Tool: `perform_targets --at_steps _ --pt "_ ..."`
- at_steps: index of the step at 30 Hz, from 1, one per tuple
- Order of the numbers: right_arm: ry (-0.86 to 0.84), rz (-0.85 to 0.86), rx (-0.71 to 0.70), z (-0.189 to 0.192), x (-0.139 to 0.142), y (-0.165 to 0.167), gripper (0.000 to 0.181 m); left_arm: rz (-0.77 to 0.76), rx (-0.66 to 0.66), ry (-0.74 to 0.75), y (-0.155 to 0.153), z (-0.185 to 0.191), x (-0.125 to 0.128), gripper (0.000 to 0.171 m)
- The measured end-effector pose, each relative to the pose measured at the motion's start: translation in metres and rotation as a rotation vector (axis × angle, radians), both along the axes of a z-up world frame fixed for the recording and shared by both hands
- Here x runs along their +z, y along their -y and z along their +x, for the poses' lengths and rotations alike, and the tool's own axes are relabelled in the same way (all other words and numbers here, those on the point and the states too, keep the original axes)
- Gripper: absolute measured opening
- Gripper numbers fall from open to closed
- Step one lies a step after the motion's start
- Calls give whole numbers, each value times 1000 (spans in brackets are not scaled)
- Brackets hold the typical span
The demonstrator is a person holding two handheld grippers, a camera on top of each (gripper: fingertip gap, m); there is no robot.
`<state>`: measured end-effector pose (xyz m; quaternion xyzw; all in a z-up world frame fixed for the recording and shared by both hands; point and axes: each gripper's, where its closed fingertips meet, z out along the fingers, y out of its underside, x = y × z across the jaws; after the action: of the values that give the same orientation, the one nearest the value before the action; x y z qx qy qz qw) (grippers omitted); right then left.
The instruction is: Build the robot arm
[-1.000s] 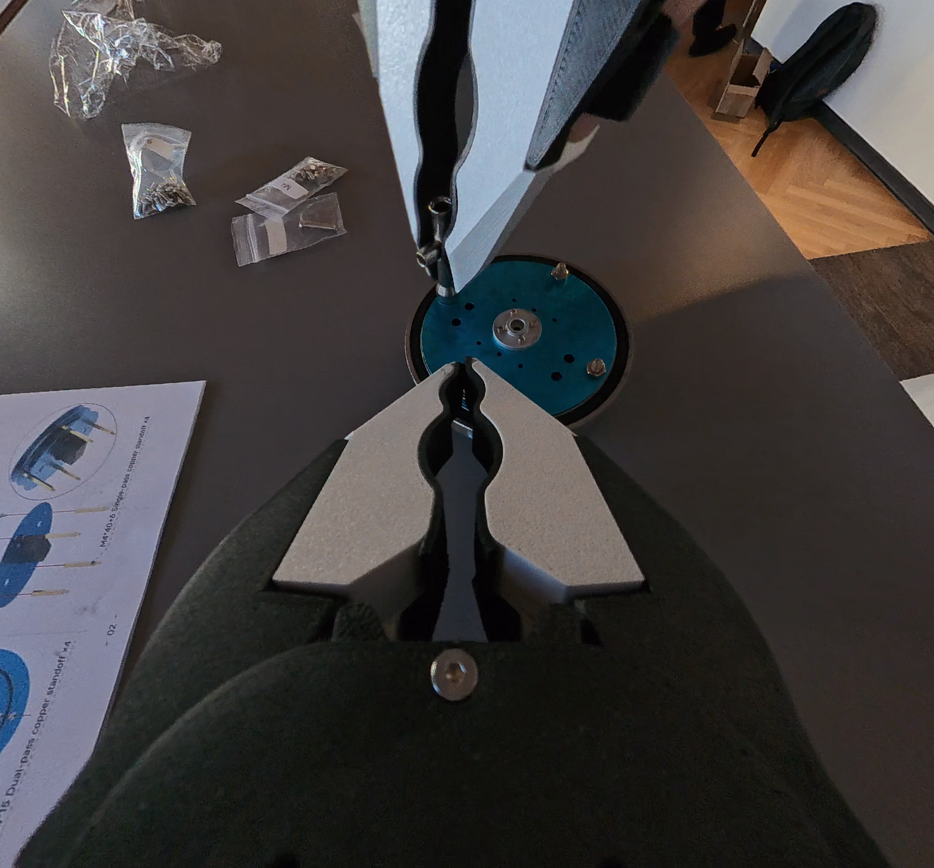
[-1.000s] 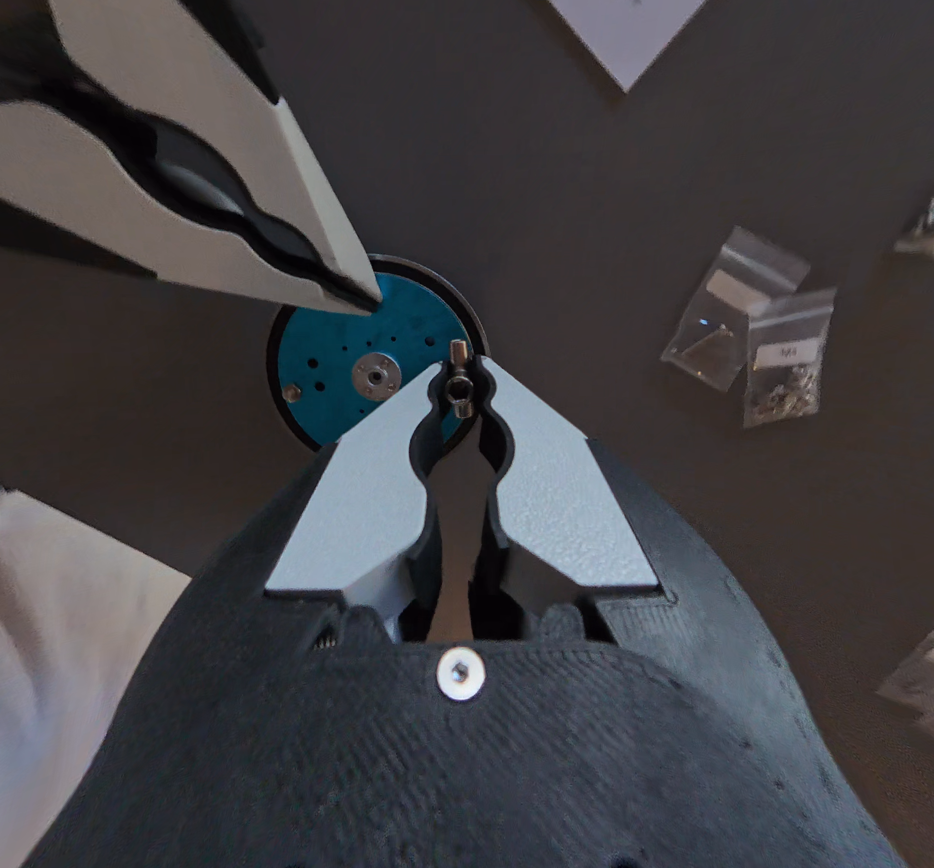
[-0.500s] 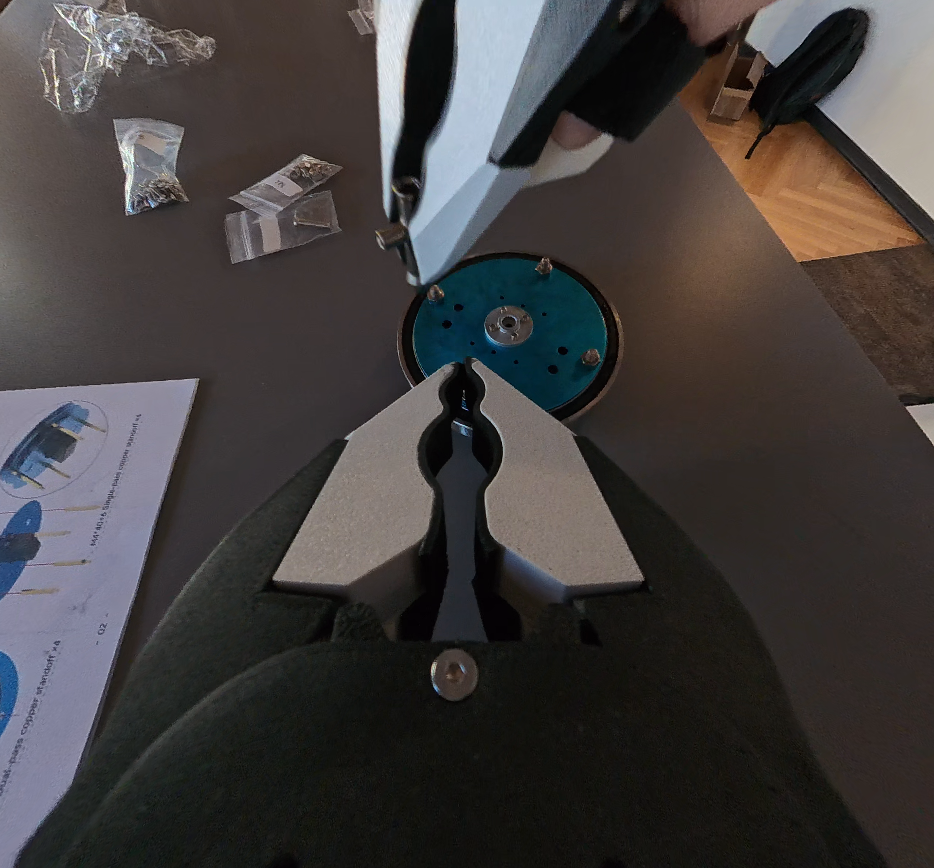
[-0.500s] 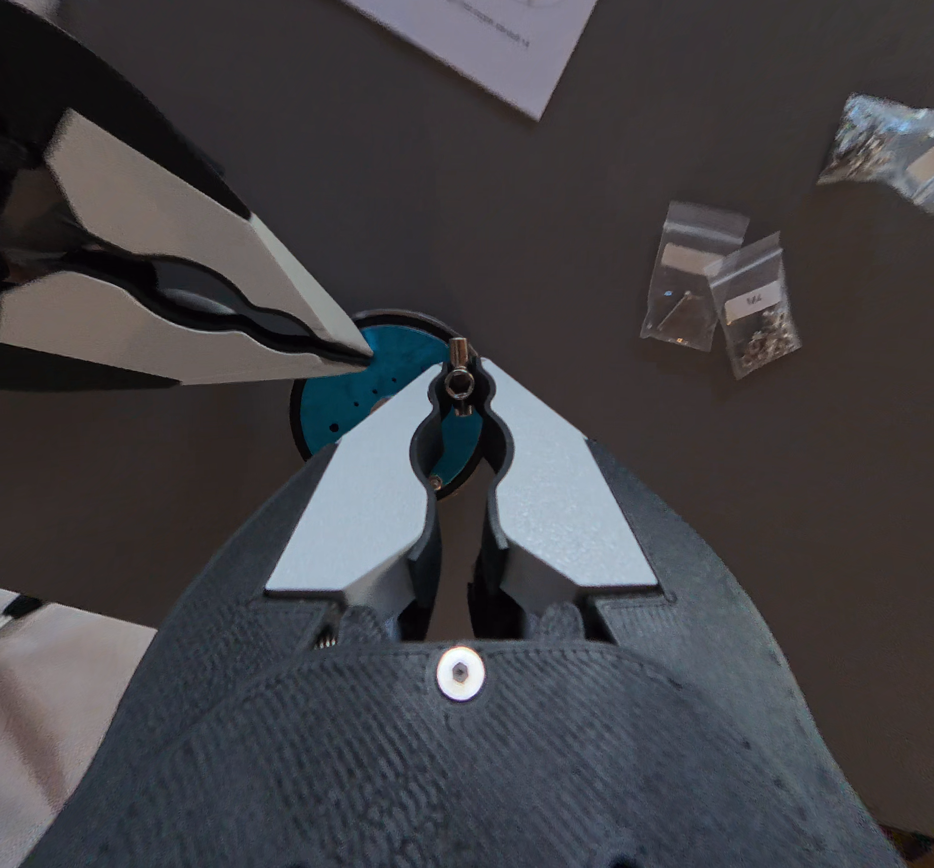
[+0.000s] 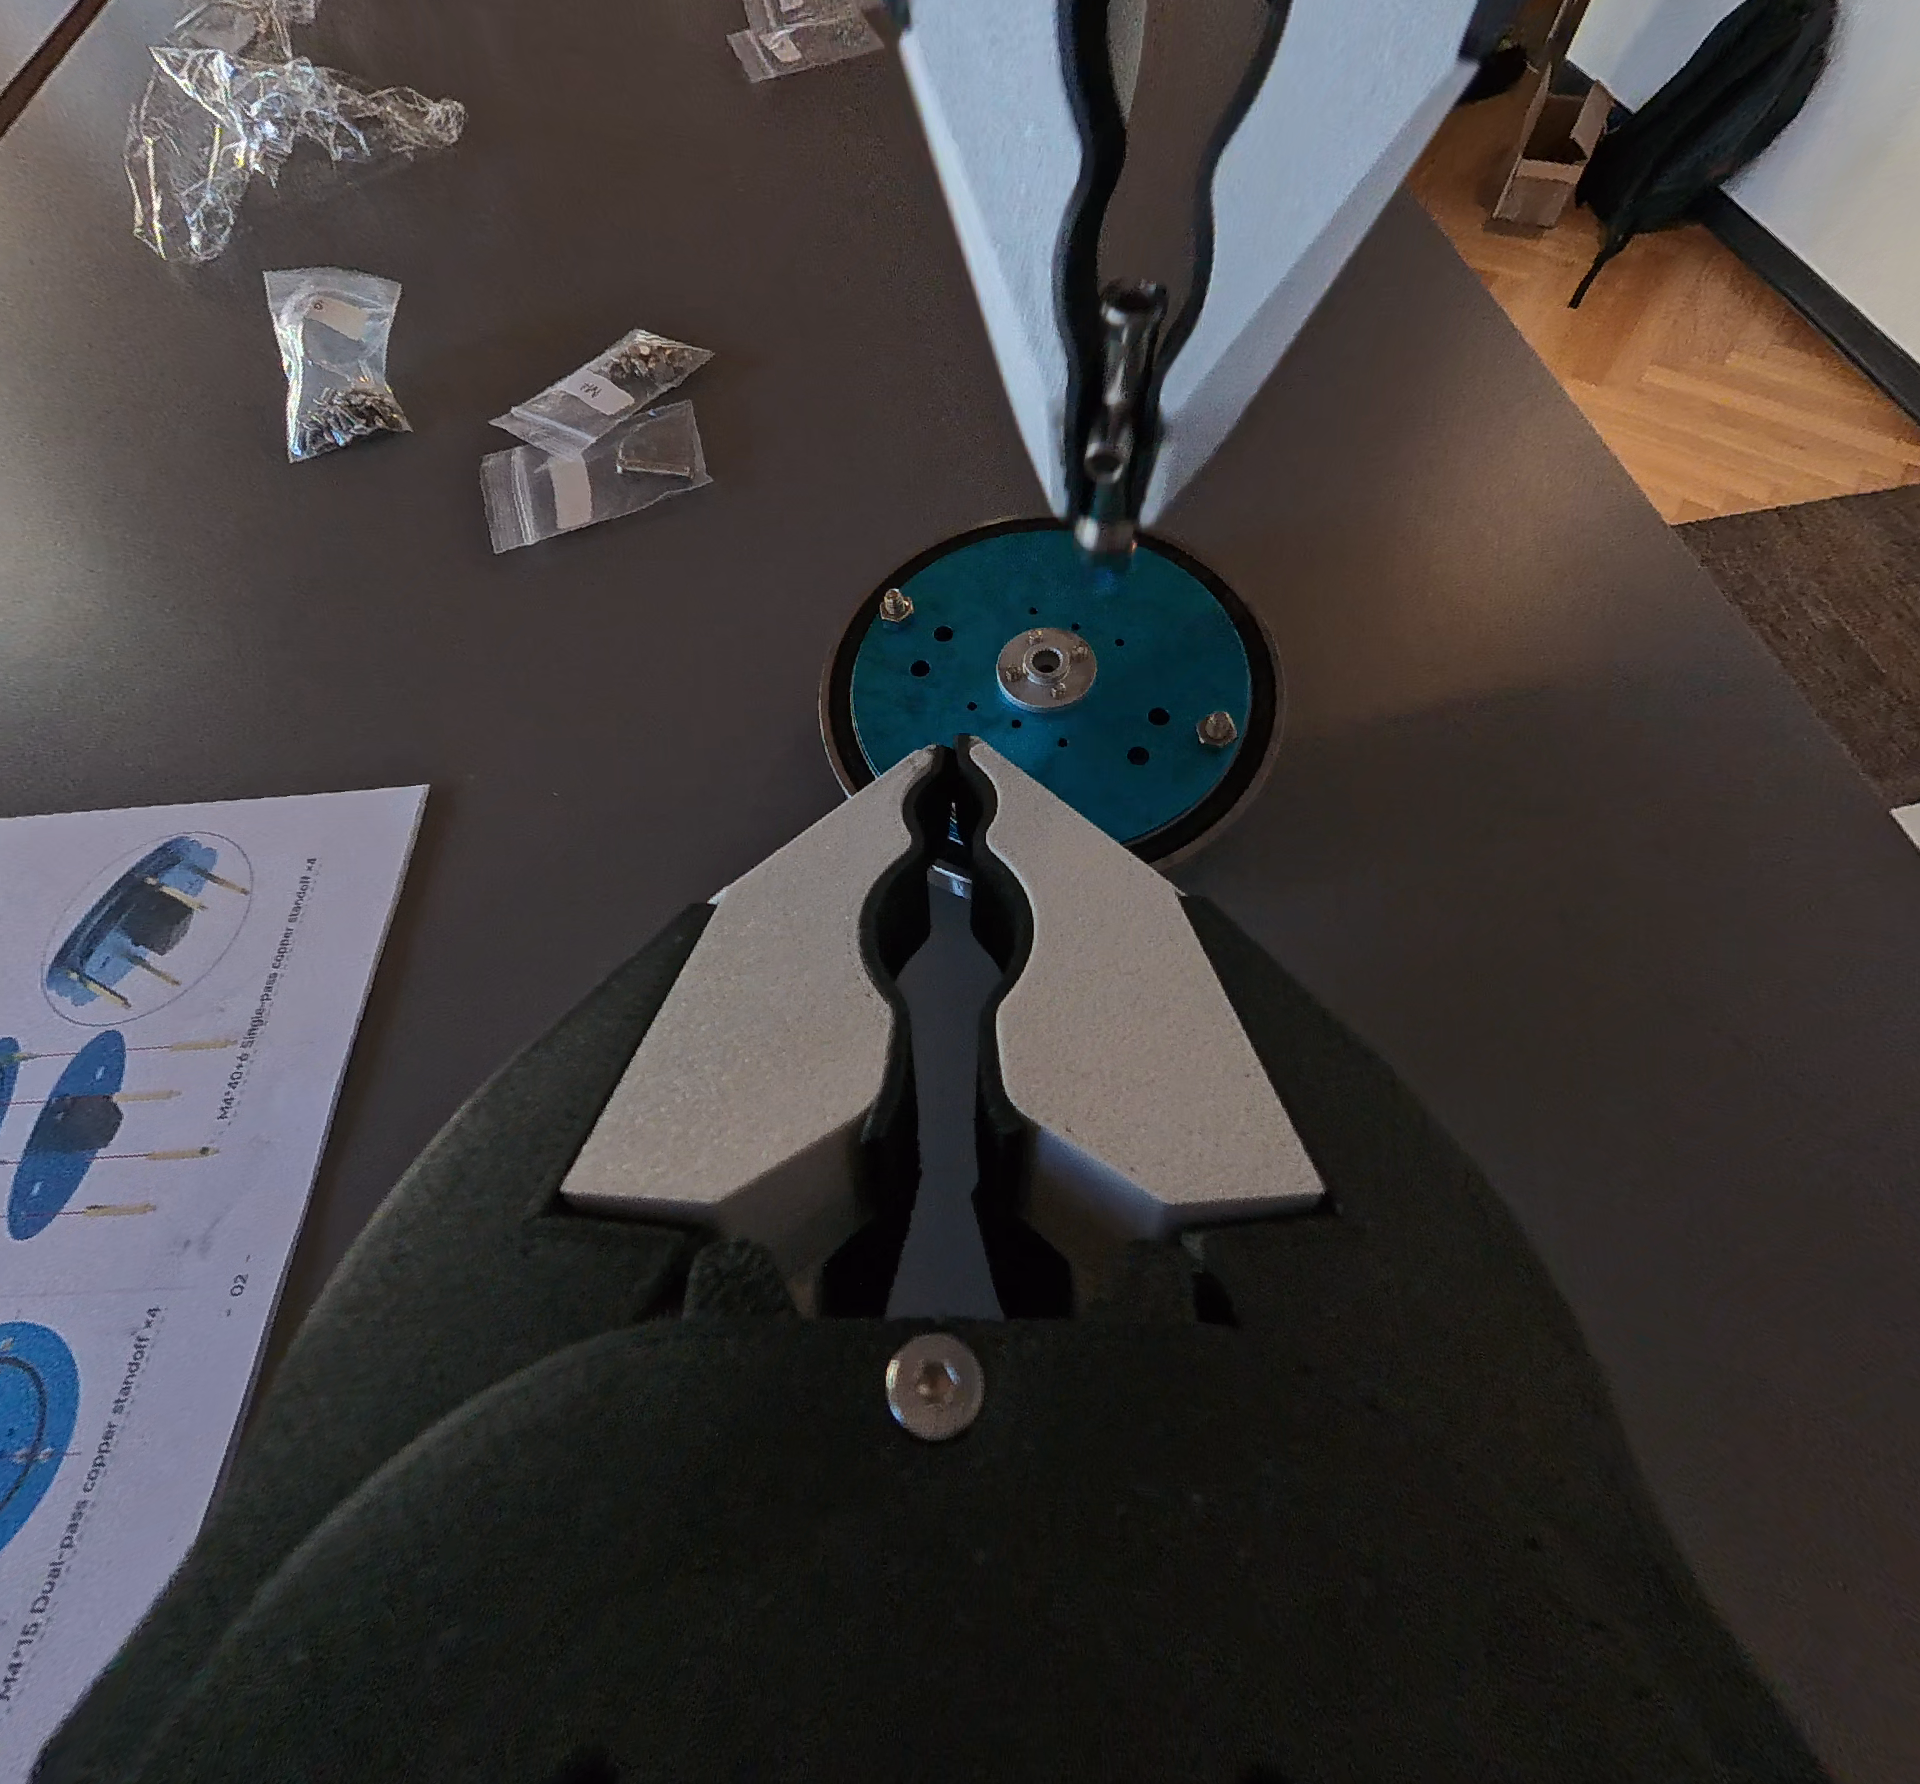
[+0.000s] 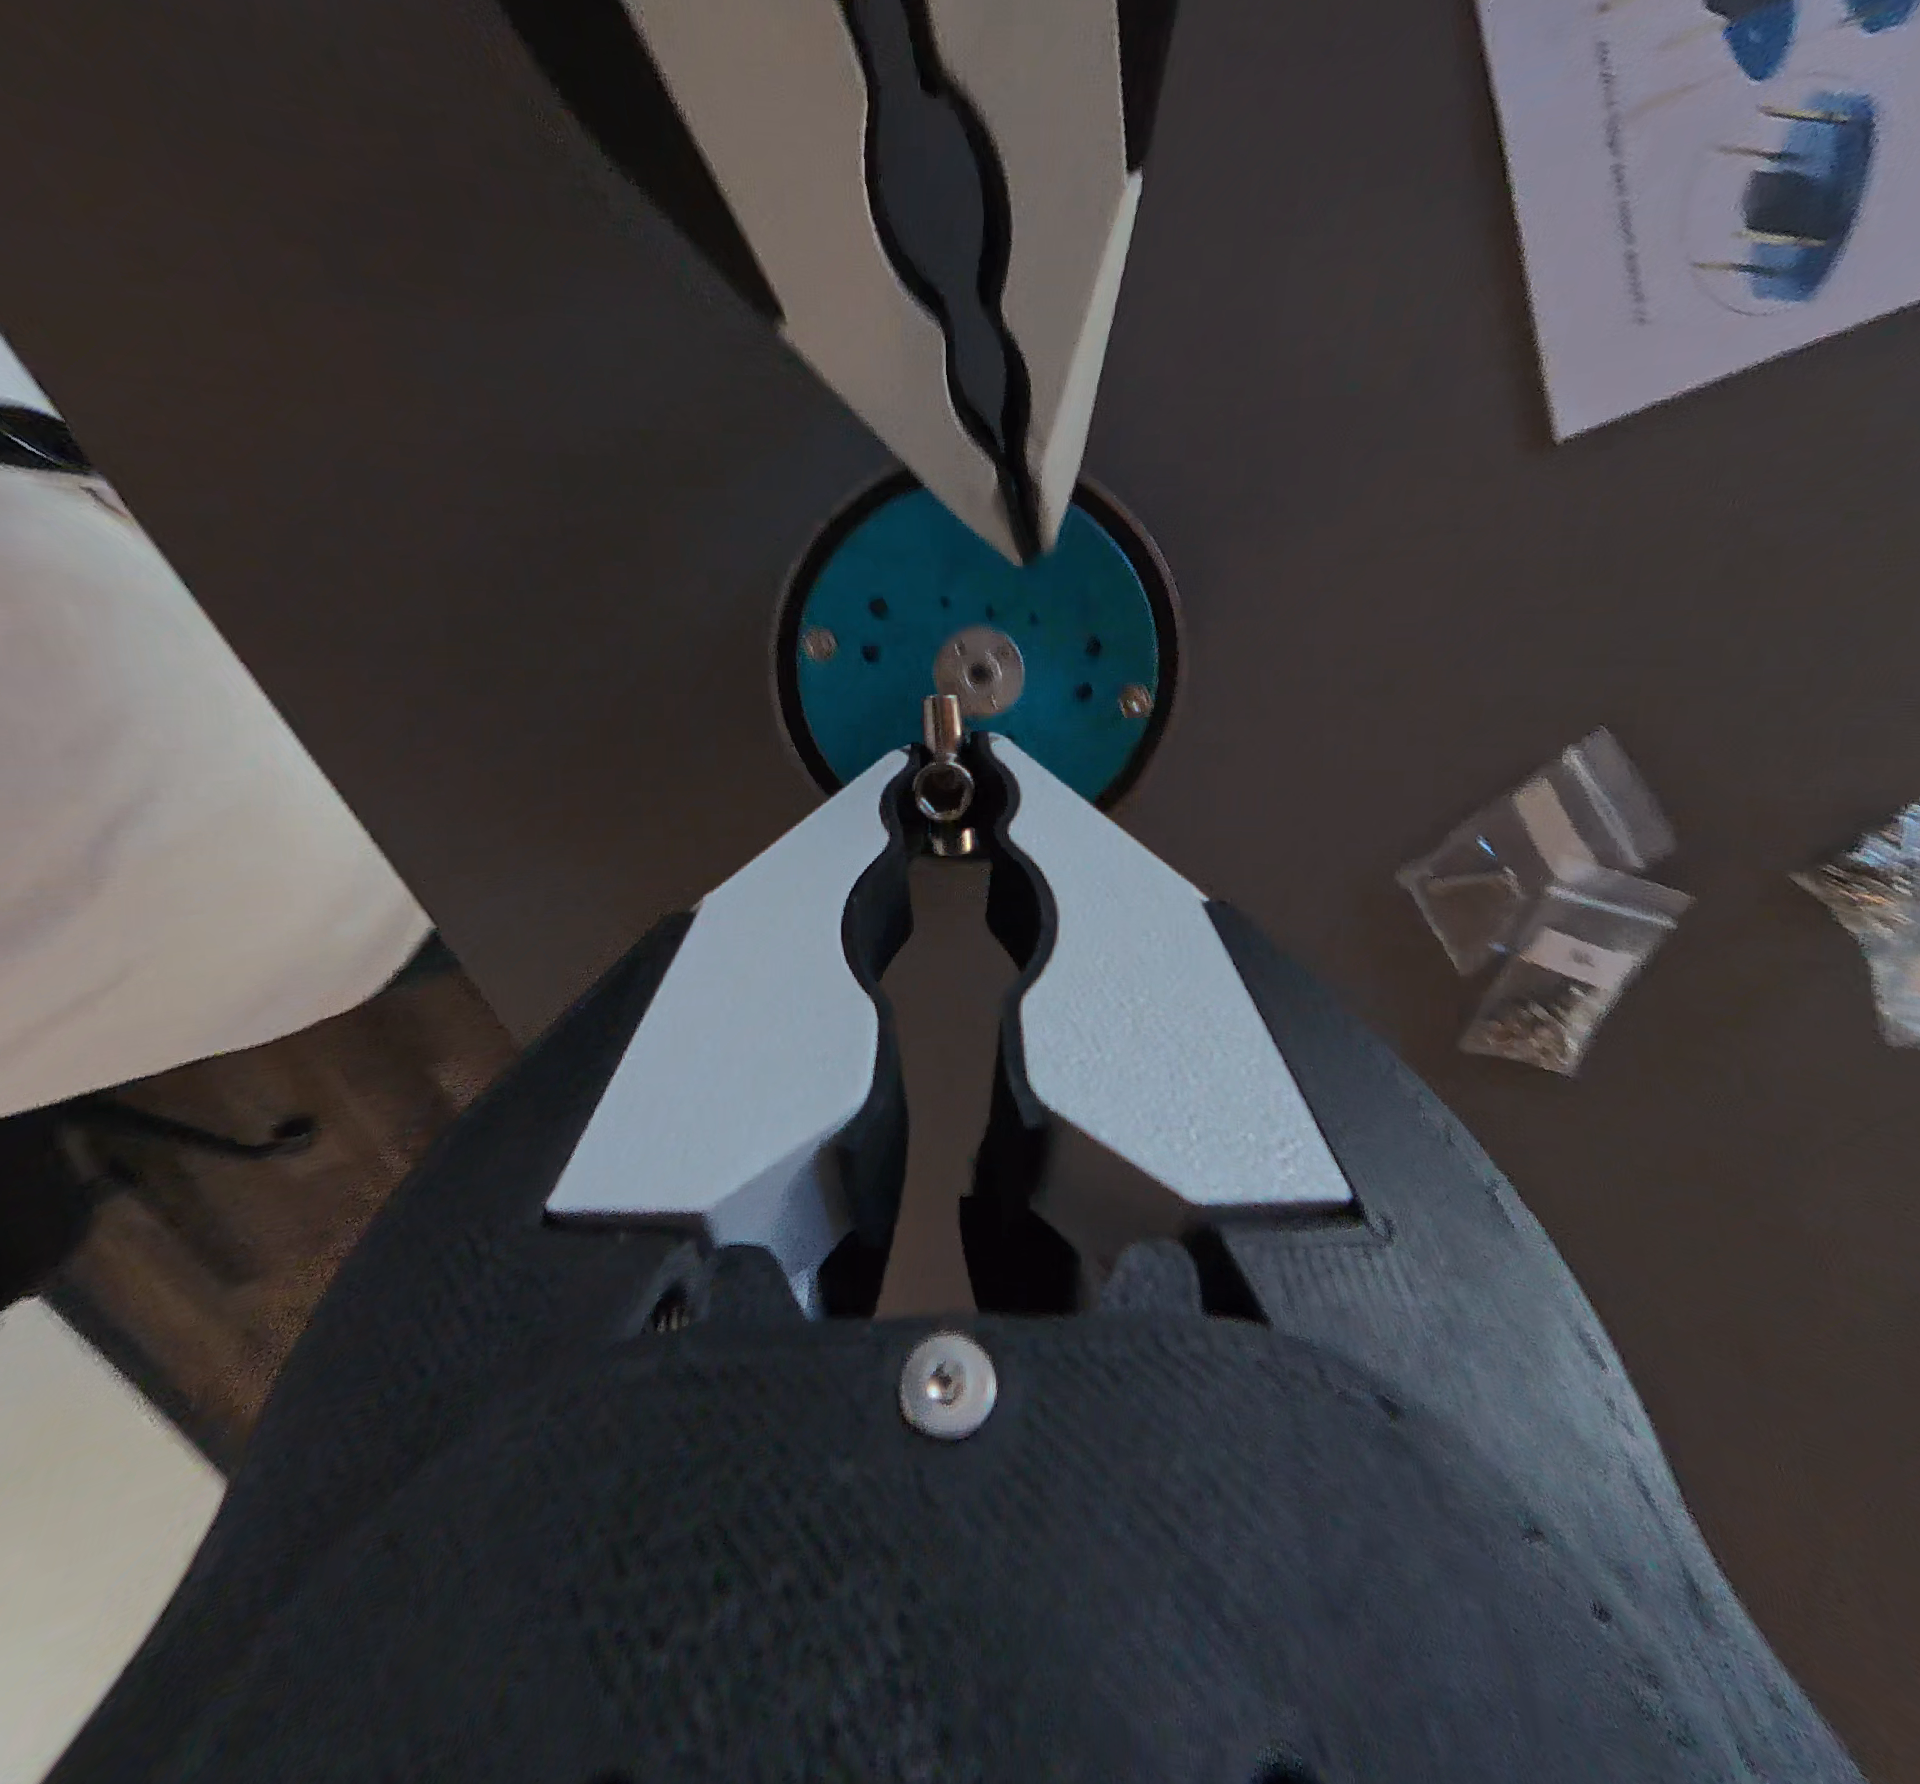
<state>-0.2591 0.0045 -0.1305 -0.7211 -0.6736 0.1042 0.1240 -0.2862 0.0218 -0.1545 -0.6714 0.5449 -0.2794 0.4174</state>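
A round blue disc (image 5: 1049,695) with a silver centre hub (image 5: 1044,669) and small nuts (image 5: 896,605) lies on the dark table (image 5: 623,674). My left gripper (image 5: 956,752) is shut on the disc's near rim. It also shows in the right wrist view (image 6: 1023,545), on the disc (image 6: 883,581). My right gripper (image 6: 948,758) is shut on a small metal cross-shaped socket wrench (image 6: 940,789). In the left wrist view this gripper (image 5: 1112,498) comes down from above, and the wrench (image 5: 1117,404) has its lower end at the disc's far rim.
Small clear bags of screws (image 5: 332,373) (image 5: 597,446) and crumpled plastic wrap (image 5: 260,124) lie to the left. A printed instruction sheet (image 5: 156,1111) lies at the near left. The table's right edge (image 5: 1558,363) drops to a wooden floor with a black backpack (image 5: 1704,103). The gap from one gripper's tips to the other's is roughly 5 centimeters.
My right gripper lifted the wrench off the disc's left nut, swung round and now holds it at the disc's far rim. My left gripper has stayed shut on the disc.
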Motion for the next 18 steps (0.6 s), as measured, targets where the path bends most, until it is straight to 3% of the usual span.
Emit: perform_targets --at_steps 4,18 --pt "31 50 46 23 -10 -1 7 1 0 -1 0 0 0 0" --pt "80 60 141 20 -23 3 7 6 -3 -4 1 0 0 0"
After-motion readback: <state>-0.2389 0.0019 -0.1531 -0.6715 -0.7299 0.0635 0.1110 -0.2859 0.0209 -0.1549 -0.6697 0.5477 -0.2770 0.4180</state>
